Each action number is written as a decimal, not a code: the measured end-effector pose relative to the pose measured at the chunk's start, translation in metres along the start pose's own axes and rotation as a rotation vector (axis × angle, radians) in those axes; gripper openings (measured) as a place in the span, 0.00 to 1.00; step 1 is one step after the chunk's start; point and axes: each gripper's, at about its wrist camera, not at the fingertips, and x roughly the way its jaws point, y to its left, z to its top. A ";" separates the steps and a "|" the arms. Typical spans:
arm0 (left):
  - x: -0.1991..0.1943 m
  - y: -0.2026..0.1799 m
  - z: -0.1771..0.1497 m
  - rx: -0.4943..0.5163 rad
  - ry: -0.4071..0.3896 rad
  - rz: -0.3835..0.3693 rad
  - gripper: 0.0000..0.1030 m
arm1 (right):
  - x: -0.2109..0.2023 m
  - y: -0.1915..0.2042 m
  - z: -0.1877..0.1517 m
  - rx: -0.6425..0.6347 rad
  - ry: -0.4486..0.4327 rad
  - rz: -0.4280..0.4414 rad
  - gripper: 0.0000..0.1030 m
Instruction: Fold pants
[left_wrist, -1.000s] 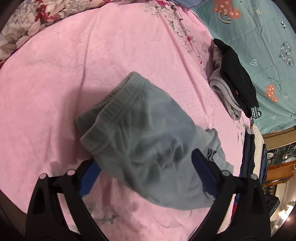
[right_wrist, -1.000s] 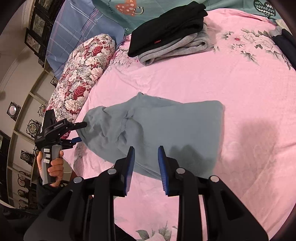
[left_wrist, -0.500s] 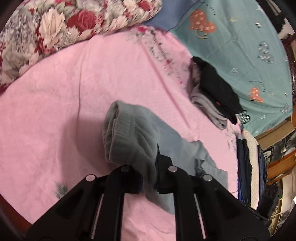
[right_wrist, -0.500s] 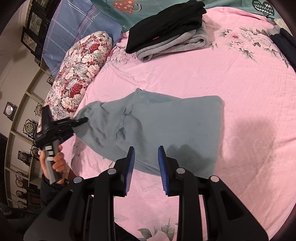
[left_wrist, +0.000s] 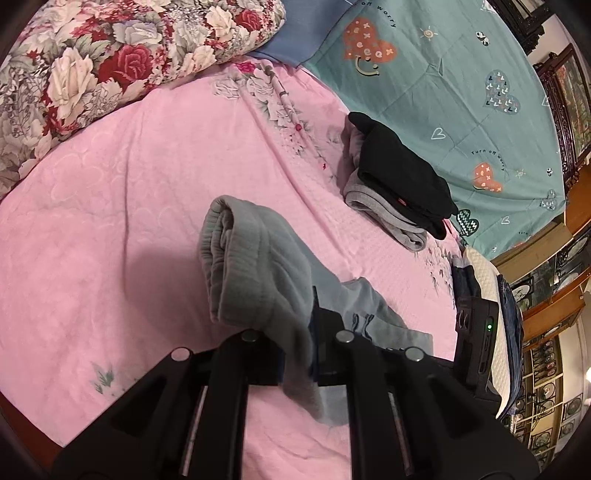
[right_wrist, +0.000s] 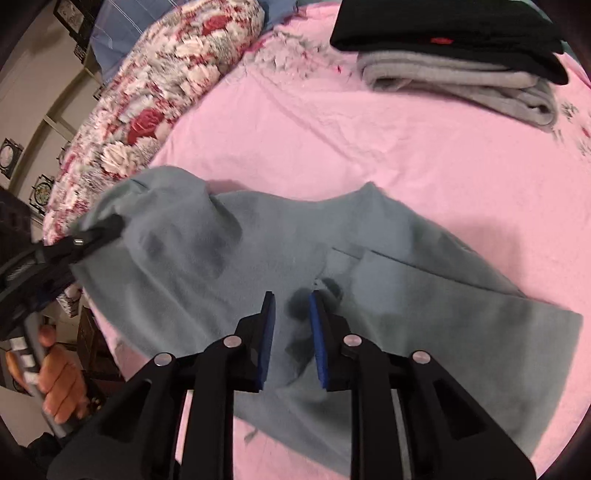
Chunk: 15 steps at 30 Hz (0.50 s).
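Grey-green pants (left_wrist: 255, 258) lie crumpled on the pink bedsheet (left_wrist: 110, 221). My left gripper (left_wrist: 312, 321) is shut on the ribbed waistband end, which is bunched up and lifted off the sheet. In the right wrist view that same left gripper (right_wrist: 99, 232) pinches the left corner of the pants (right_wrist: 406, 295), a hand on its handle. My right gripper (right_wrist: 291, 306) hovers over the middle of the pants, near a pocket seam. Its jaws are closing, with a narrow gap between the blue pads (right_wrist: 267, 332) and no cloth pinched between them.
A folded black and grey stack (left_wrist: 399, 184) (right_wrist: 443, 37) lies at the back of the bed. A floral pillow (left_wrist: 110, 55) (right_wrist: 155, 92) lines one side, a teal quilt (left_wrist: 443, 92) the far side. More folded clothes (left_wrist: 480, 280) sit at the right edge.
My left gripper shut on the waistband and lifted it. My right gripper swept in low over the middle of the pants, and its jaws narrowed.
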 end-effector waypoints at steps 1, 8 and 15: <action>0.000 -0.004 0.000 0.010 0.002 -0.003 0.09 | 0.009 -0.001 0.000 0.005 0.028 0.001 0.20; 0.013 -0.082 -0.011 0.185 0.037 -0.031 0.09 | -0.080 -0.034 -0.004 0.078 -0.163 0.070 0.21; 0.077 -0.179 -0.057 0.395 0.208 -0.066 0.09 | -0.167 -0.123 -0.077 0.272 -0.320 0.042 0.21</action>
